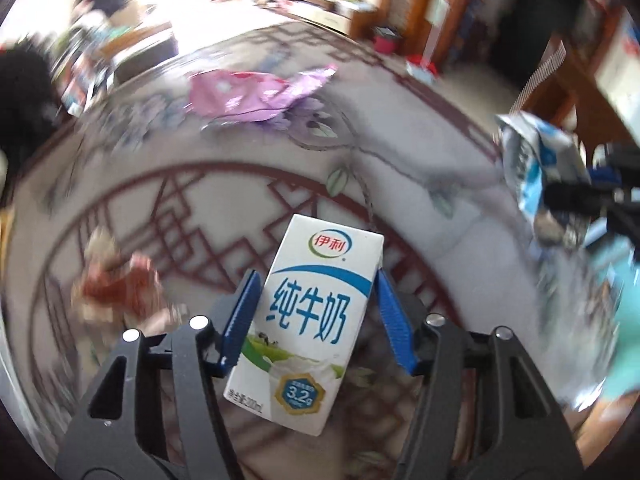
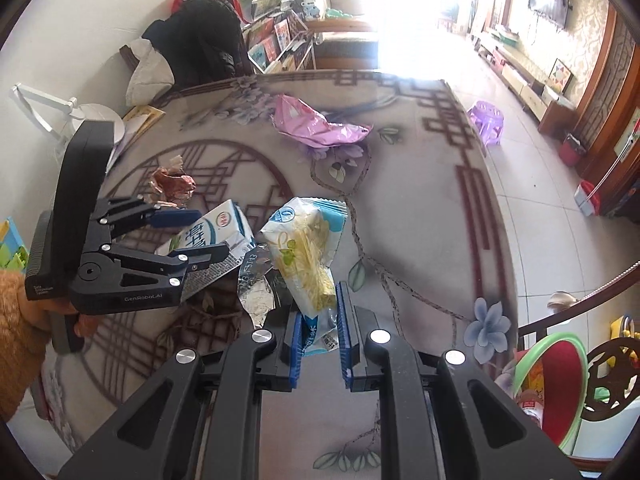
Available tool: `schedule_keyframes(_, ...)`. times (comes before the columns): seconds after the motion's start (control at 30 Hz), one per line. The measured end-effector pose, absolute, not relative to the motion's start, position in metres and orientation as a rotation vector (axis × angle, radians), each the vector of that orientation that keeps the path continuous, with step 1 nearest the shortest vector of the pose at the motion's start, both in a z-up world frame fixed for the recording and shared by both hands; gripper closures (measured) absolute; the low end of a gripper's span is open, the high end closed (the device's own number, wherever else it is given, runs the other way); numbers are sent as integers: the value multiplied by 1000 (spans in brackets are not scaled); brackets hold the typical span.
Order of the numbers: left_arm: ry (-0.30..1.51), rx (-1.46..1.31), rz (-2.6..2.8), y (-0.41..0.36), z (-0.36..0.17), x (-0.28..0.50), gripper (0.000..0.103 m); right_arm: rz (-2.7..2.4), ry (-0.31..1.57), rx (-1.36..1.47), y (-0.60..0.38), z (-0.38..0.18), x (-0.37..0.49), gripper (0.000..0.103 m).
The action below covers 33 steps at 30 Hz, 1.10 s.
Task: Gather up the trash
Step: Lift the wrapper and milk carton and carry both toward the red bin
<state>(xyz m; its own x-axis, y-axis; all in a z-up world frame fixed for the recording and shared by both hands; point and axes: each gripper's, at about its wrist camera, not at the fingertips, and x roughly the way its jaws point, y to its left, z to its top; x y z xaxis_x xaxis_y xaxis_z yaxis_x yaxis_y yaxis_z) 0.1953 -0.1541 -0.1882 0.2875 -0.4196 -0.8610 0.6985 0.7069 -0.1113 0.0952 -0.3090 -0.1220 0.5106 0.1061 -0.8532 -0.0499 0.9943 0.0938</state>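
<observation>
My left gripper (image 1: 316, 284) is shut on a white and blue milk carton (image 1: 308, 316), held above the patterned tablecloth; it also shows in the right wrist view (image 2: 192, 232) with the carton (image 2: 216, 228). My right gripper (image 2: 319, 300) is shut on a blue and white snack wrapper (image 2: 308, 252) with a yellow picture, lifted off the table; the wrapper shows in the left wrist view (image 1: 532, 168). A pink and purple foil bag (image 2: 316, 124) lies further back. A crumpled red-brown wrapper (image 2: 172, 184) lies at left.
The table (image 2: 420, 200) has a grey cloth with dark red lattice and flowers. A green-rimmed bin with a red liner (image 2: 560, 380) stands at the lower right beside the table. A purple stool (image 2: 488, 120) stands on the tiled floor. A dark chair with clothes (image 2: 200, 40) is behind.
</observation>
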Motion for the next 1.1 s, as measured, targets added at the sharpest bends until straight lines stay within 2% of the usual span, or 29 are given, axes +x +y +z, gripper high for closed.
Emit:
schedule_keyframes(0.13, 1053, 137, -659, -133, -177, 173, 48, 91, 1015, 40, -302, -114, 76, 90)
schedule_keyframes(0.27, 1064, 77, -533, -120, -170, 143, 48, 82, 1018, 51, -296, -116, 53, 90)
schedule_keyframes(0.57, 1154, 23, -343, -96, -181, 86, 48, 63, 1173, 147, -283, -170, 10, 90)
schedule_keyframes(0.63, 1171, 23, -342, -94, -187, 81, 47, 59, 1207, 146, -280, -183, 5, 90)
schedule_keyframes(0.67, 1175, 13, -342, -92, -188, 79, 40, 56, 1218, 145, -280, -188, 3, 89)
schedule_keyframes(0.7, 1170, 12, -336, -92, -189, 77, 32, 49, 1228, 143, -279, -192, 0, 86)
schedule_keyframes(0.77, 1153, 23, -324, -92, -188, 73, 30, 37, 1236, 150, -280, -198, -5, 78)
schedule_keyframes(0.8, 1151, 35, -320, -94, -189, 72, 28, 31, 1231, 160, -282, -199, -8, 64)
schedule_keyframes(0.83, 1149, 53, -321, -94, -189, 69, 28, 26, 1221, 164, -282, -198, -11, 55)
schedule_keyframes(0.87, 1147, 66, -323, -95, -189, 66, 28, 22, 1212, 161, -282, -199, -11, 54)
schedule_keyframes(1.0, 1146, 116, -325, -99, -197, 62, 28, 6, 1234, 131, -279, -207, -9, 57)
schedule_keyframes(1.03, 1150, 130, -324, -100, -200, 62, 29, 4, 1241, 131, -279, -207, -9, 73)
schedule_keyframes(1.1, 1170, 131, -334, -100, -205, 60, 48, 14, 1231, 163, -279, -205, -12, 88)
